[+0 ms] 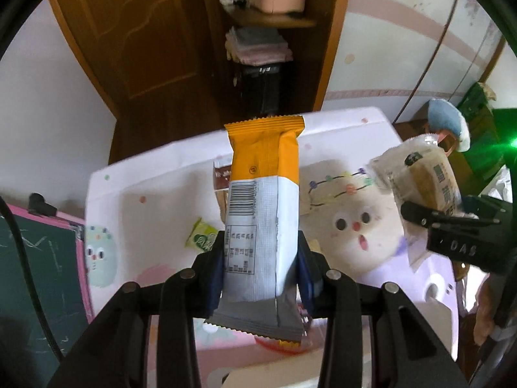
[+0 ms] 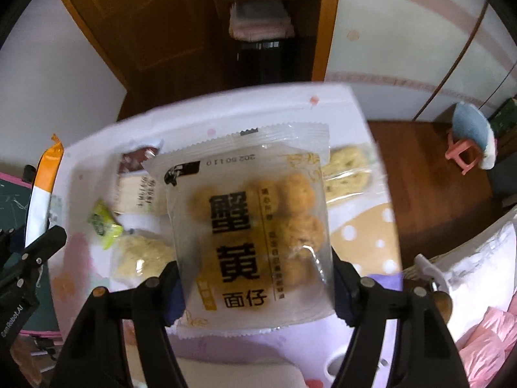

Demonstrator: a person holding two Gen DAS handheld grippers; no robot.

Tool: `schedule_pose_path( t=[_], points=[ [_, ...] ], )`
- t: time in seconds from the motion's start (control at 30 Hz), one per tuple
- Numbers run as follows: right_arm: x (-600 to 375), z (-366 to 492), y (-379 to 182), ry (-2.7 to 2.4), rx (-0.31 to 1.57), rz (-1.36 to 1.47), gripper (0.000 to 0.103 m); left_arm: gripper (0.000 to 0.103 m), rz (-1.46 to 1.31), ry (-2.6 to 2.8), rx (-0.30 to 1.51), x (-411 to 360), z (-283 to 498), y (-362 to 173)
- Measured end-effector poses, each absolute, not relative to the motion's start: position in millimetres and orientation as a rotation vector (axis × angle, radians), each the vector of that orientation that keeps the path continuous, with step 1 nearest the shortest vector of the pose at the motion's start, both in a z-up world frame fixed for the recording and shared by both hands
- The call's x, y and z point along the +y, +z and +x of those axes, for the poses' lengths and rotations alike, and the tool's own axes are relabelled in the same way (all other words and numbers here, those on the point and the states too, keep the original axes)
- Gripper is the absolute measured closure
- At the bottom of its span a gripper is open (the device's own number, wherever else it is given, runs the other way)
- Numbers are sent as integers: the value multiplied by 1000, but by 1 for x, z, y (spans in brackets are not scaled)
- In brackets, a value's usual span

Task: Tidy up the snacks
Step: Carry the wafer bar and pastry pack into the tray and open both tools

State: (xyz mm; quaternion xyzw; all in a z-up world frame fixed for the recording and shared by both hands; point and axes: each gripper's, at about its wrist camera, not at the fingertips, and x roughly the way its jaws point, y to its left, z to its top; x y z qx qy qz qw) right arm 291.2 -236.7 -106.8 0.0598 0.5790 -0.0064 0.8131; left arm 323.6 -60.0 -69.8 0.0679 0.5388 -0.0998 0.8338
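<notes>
My left gripper (image 1: 261, 255) is shut on an orange and white snack bar (image 1: 263, 200), held upright above the white cartoon-print table (image 1: 155, 174). The bar also shows at the left edge of the right wrist view (image 2: 42, 187). My right gripper (image 2: 255, 284) is shut on a clear bag of yellow snack balls (image 2: 255, 226), held above the table (image 2: 226, 113). That bag and the right gripper (image 1: 452, 223) show at the right of the left wrist view. On the table lie a small green candy (image 2: 103, 223), a brown and white packet (image 2: 135, 181) and pale biscuit packs (image 2: 347, 169).
A green chalkboard with a pink frame (image 1: 38, 258) lies left of the table. A brown door (image 1: 135, 32) and a shelf with folded cloths (image 1: 258, 45) stand behind. A pink stool with a blue cushion (image 2: 468, 142) stands on the wooden floor at the right.
</notes>
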Motion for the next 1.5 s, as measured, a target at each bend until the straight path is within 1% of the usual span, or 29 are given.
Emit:
schedule_pose_path(
  t=[0.17, 0.37, 0.53, 0.67, 0.83, 1.0, 1.17, 1.27, 1.37, 1.5],
  points=[
    [-237, 259, -49, 33, 1141, 114, 32, 66, 147, -247, 1069, -58, 273, -14],
    [-227, 187, 11, 111, 1028, 81, 32, 66, 99, -287, 1021, -46, 205, 37],
    [-217, 139, 33, 172, 964, 73, 31, 66, 94, -295, 964, -40, 151, 68],
    [-212, 104, 42, 221, 930, 69, 31, 65, 61, -329, 939, -31, 108, 76],
    [-204, 70, 40, 268, 888, 59, 31, 65, 34, -333, 888, -23, 71, 68],
    [-198, 44, 31, 253, 859, 53, 31, 65, -67, -336, 889, -16, 50, 40],
    [-194, 21, 13, 203, 839, 40, 31, 66, -107, -297, 892, -15, 37, 4],
    [-195, 14, -7, 183, 865, 62, 31, 65, -113, -276, 921, -17, 33, -20],
    [-197, 14, -30, 188, 931, 88, 31, 66, -96, -270, 972, -24, 32, -42],
    [-199, 20, -55, 160, 1008, 83, 31, 65, -65, -254, 1006, -31, 33, -59]
  ],
)
